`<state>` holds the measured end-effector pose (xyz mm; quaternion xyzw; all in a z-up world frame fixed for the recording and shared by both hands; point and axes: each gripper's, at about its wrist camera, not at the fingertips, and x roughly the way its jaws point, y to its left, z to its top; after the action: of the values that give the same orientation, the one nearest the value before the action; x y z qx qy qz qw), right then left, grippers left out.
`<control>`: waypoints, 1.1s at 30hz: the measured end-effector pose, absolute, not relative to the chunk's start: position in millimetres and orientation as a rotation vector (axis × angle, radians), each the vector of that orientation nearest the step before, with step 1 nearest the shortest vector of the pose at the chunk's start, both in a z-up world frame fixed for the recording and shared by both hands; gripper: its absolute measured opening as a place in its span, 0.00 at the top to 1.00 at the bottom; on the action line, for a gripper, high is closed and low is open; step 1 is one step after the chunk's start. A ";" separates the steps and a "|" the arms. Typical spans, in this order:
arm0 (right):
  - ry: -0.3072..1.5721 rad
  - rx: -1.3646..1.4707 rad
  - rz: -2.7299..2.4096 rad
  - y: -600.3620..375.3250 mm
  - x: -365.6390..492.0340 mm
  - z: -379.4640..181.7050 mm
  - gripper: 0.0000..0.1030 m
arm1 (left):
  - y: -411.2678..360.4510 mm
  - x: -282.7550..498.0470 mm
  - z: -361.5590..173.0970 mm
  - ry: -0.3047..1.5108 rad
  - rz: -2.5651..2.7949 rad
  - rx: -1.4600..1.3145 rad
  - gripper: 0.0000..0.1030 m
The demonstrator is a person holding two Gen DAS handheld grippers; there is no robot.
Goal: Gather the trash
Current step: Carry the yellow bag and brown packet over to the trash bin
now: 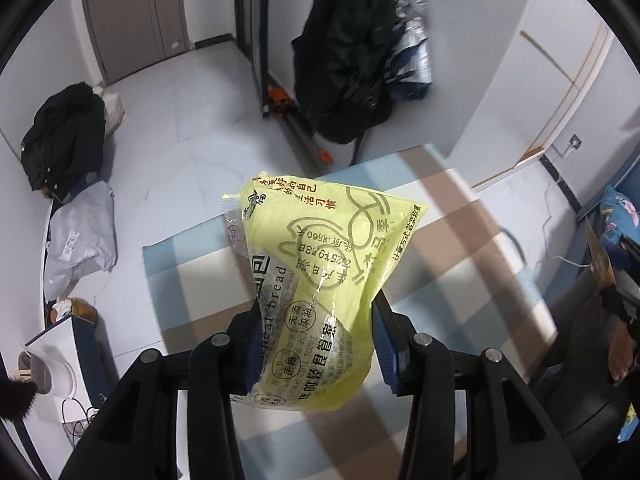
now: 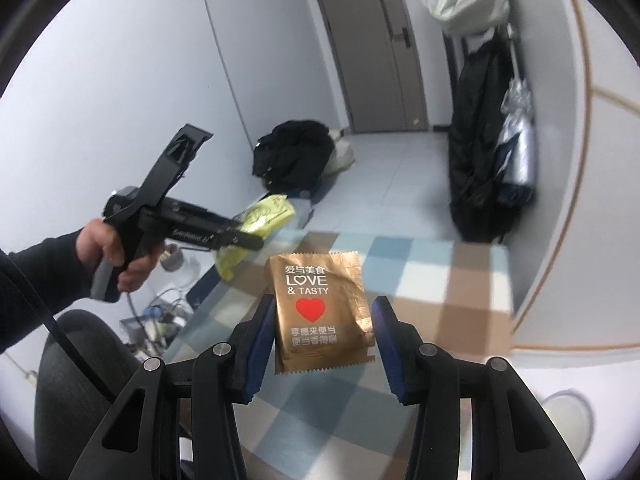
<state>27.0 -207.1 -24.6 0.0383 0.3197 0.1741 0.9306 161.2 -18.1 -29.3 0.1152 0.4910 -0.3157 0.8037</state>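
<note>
While both wrappers hang clear above checked table (image 1: 460,240), keep grips firm en route to bin; left tool (image 1: 316,344) clamped on yellow bread bag (image 1: 320,264), right tool (image 2: 320,344) pinching gold sachet (image 2: 320,304); bin unseen; floor left: black coat (image 1: 64,140), parcels; door far.
</note>
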 end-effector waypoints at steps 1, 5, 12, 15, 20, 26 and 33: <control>0.643 0.066 0.349 -209.3 24.5 -19.8 0.55 | -21.5 156.6 -23.9 1.039 -0.677 0.249 0.60; 0.583 0.057 0.314 -227.1 13.4 4.6 0.54 | -35.8 137.3 0.2 0.982 -0.694 0.245 0.60; 0.514 0.069 0.265 -256.9 -2.9 36.7 0.54 | -54.1 107.5 37.2 0.868 -0.705 0.211 0.60; 0.491 0.070 0.254 -267.7 -11.0 46.6 0.54 | -54.2 91.5 49.2 0.810 -0.701 0.196 0.60; 0.475 0.078 0.260 -271.7 -23.3 49.9 0.54 | -31.3 75.3 57.3 0.777 -0.643 0.157 0.60; 0.473 0.122 0.291 -269.7 -25.8 43.8 0.54 | 6.5 50.1 67.7 0.763 -0.555 0.148 0.60; 0.475 0.162 0.300 -263.6 -26.6 38.2 0.54 | 6.2 20.5 80.5 0.734 -0.578 0.113 0.60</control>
<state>-26.6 -263.6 38.2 0.0798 0.2341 0.1479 0.9576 20.5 6.2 80.5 0.0545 0.3537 -0.2785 0.8913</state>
